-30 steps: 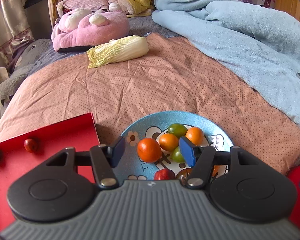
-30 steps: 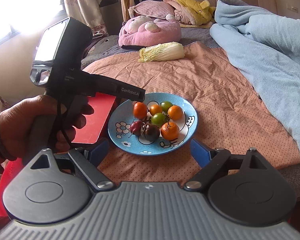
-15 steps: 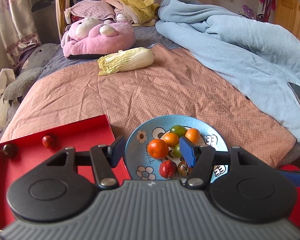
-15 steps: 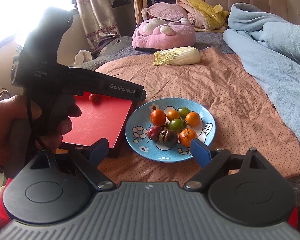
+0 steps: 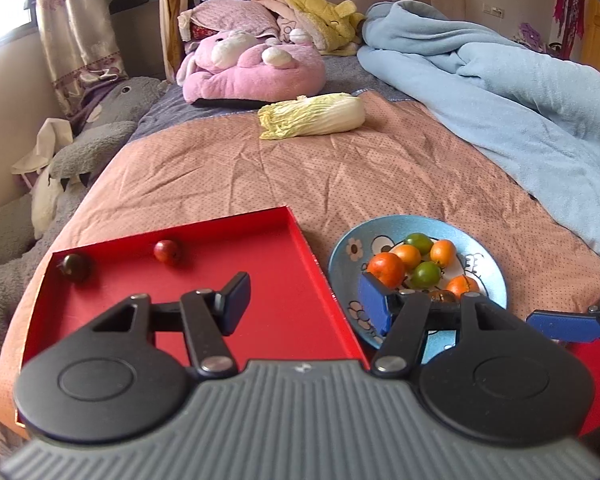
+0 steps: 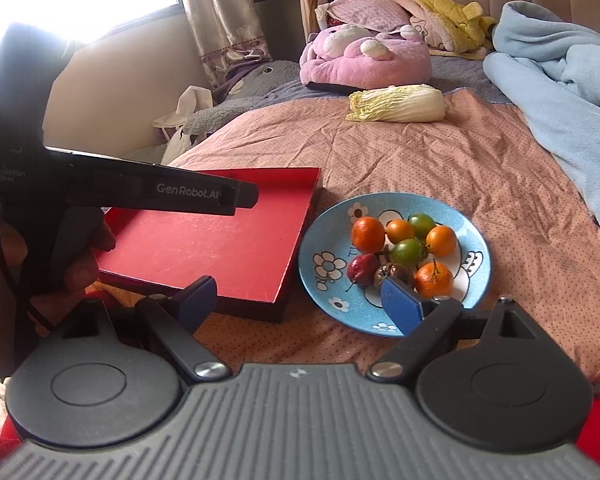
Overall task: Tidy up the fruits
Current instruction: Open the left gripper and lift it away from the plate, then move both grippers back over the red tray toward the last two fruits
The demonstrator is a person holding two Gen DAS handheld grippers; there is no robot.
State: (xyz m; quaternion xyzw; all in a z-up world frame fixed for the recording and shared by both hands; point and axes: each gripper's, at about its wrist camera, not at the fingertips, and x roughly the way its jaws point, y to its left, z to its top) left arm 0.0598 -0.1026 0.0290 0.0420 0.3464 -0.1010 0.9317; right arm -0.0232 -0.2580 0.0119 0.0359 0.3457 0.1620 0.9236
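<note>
A blue flowered plate (image 5: 380, 224) (image 6: 478, 248) on the pink bedspread holds several small tomatoes: orange, green, one red (image 6: 361, 268) and one dark (image 6: 392, 274). Left of it lies a red tray (image 5: 260, 268) (image 6: 204, 240) with a dark tomato (image 5: 75, 266) and a red tomato (image 5: 167, 251) near its far edge. My left gripper (image 5: 305, 304) hangs open and empty over the tray's right edge. My right gripper (image 6: 300, 304) stands wide open and empty in front of the plate and tray, its right finger (image 6: 400, 306) over the plate's near rim.
A napa cabbage (image 5: 312, 116) lies farther up the bed before a pink plush cushion (image 5: 252, 68). A rumpled blue blanket (image 5: 500, 92) covers the right side. A grey plush shark (image 5: 88, 144) lies off the left edge. A hand (image 6: 76, 264) holds the left gripper's handle.
The left gripper has moved left and drawn back, from over the plate to over the tray's right edge. The right gripper has shifted left too. Both stayed open and empty.
</note>
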